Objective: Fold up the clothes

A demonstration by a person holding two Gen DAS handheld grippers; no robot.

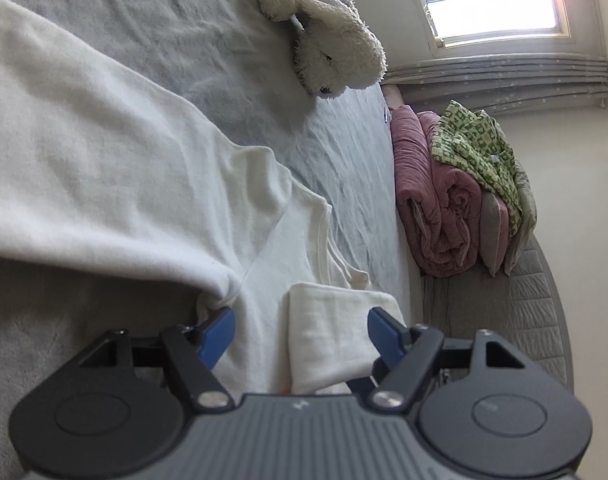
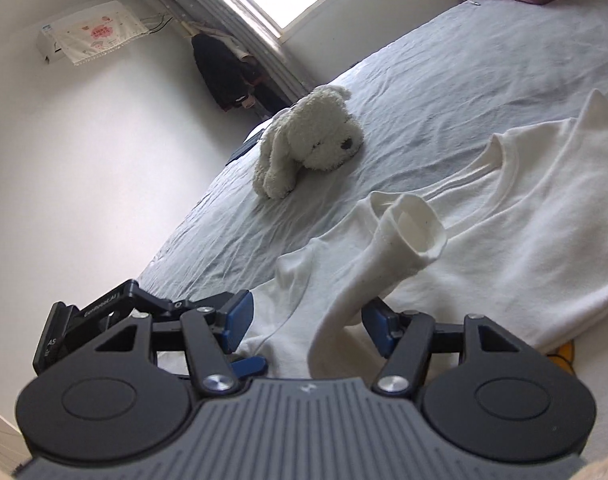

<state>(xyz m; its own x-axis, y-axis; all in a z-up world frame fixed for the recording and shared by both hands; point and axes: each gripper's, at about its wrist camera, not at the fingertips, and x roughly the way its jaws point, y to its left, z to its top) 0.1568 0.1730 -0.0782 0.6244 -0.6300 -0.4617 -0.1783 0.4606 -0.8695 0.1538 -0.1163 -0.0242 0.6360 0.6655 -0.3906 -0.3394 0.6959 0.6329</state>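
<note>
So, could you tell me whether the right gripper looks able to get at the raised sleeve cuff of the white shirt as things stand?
Probably yes. The right gripper is open, and the sleeve cuff rises just ahead of it, with the sleeve running back between its fingers. Nothing lies between; the plush dog sits farther back on the bed sheet.

Two matching handheld grippers, black and grey with blue pads

The left gripper (image 1: 300, 330) and right gripper (image 2: 304, 320) each show a ribbed grey body, two black round discs, black linkage arms with silver screws, and blue fingertip pads (image 1: 218, 332) (a small white logo marks each body).
</note>
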